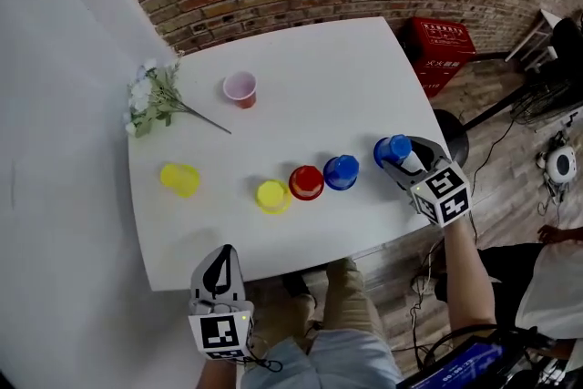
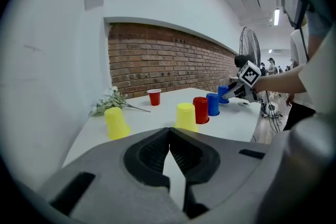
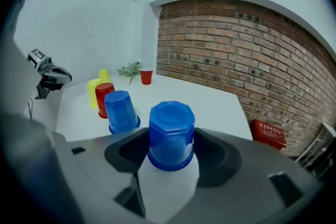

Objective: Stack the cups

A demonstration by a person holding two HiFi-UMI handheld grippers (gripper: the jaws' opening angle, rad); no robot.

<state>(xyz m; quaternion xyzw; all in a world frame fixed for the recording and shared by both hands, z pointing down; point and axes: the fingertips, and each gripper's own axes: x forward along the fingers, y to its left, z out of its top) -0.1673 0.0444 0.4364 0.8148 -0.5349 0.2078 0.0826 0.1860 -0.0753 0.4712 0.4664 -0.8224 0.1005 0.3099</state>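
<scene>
I see a white table point(image 1: 310, 77) with rounded corners, and I read places from its middle. A sprig of white flowers point(image 1: 150, 100) lies at 10 o'clock by the edge. An upright red cup point(image 1: 240, 89) stands at 11 o'clock, alone. A lone yellow cup point(image 1: 179, 179) stands mouth down at 8 o'clock. From 6 to 4 o'clock runs a close row of mouth-down cups: a second yellow cup point(image 1: 272, 196), an upturned red cup point(image 1: 306, 182) and a blue cup point(image 1: 341, 171). A second blue cup point(image 1: 393, 150) is at 3 o'clock by the edge; I cannot tell whether it touches the tabletop.
</scene>
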